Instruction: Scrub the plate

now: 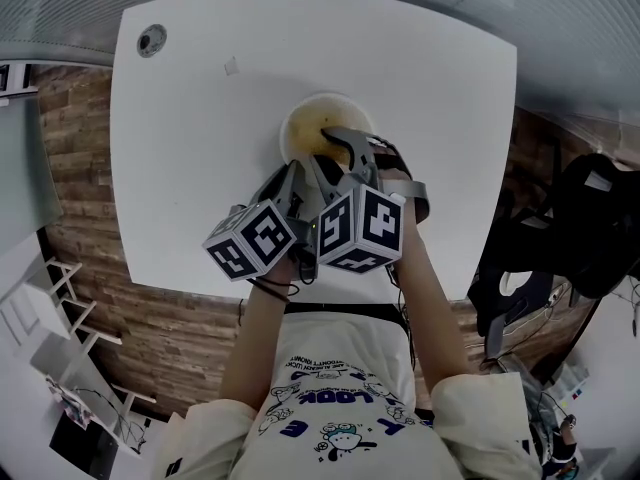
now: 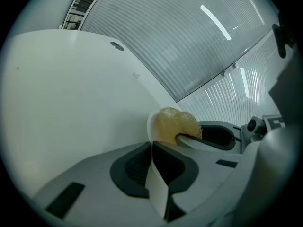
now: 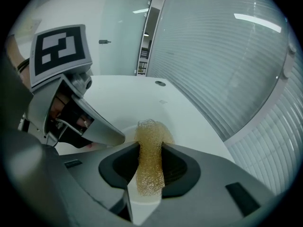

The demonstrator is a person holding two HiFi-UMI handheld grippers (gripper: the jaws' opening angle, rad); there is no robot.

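A round white plate (image 1: 312, 111) sits on the white table (image 1: 200, 138), just beyond both grippers. My left gripper (image 1: 292, 176) is shut on the plate's near rim; in the left gripper view the thin white rim (image 2: 156, 186) runs between its closed jaws (image 2: 152, 148). My right gripper (image 1: 347, 148) is shut on a yellow mesh scrubber (image 3: 149, 161), which rests down on the plate (image 3: 124, 127). In the left gripper view the scrubber (image 2: 174, 123) bulges over the plate's edge, with a right fingertip (image 2: 208, 140) beside it.
The table has a round grommet (image 1: 151, 40) and a small mark (image 1: 231, 66) at its far left. A dark chair (image 1: 590, 218) stands off the table's right side on the wood floor. The person's torso is at the near edge.
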